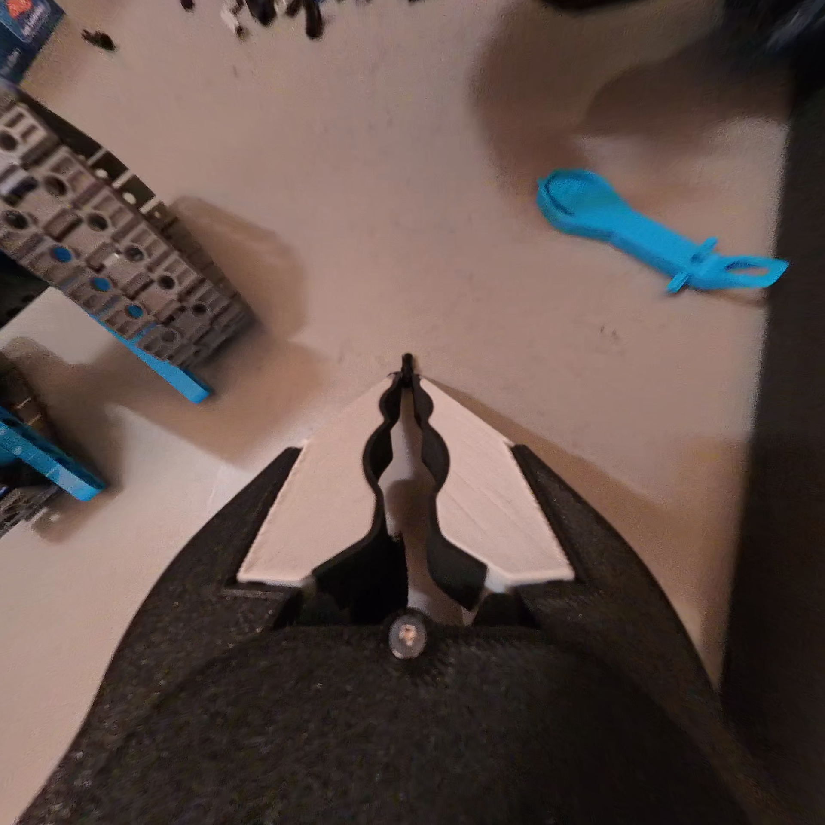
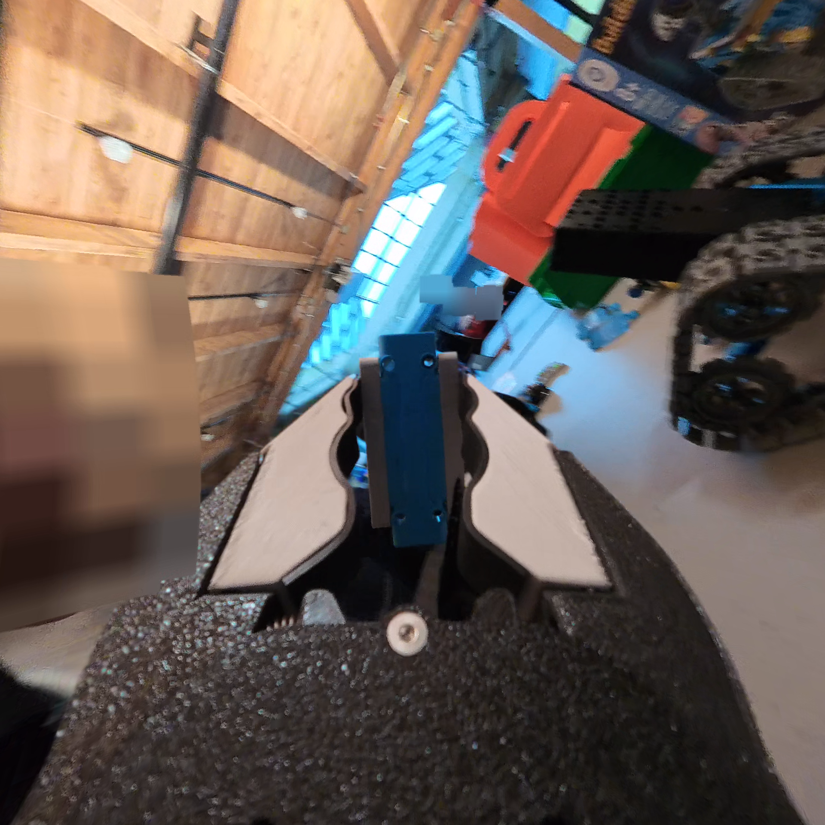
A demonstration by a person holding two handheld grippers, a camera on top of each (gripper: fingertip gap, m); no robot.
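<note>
Left claw [image 1: 407, 372] pinching black pin [image 1: 407, 360]; right claw [image 2: 410, 384] gripping blue block [image 2: 410, 437]

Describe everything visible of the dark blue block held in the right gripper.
The dark blue block is a long, narrow, flat-faced piece, plastic by its look, with a small hole near each of its four corners. A grey slab of similar shape lies against its back. It stands roughly lengthwise between the fingers of the right gripper, which is shut on it, its top end poking past the fingertips. It is lifted clear of the pale table. The picture is blurred, so finer detail is lost.
</note>
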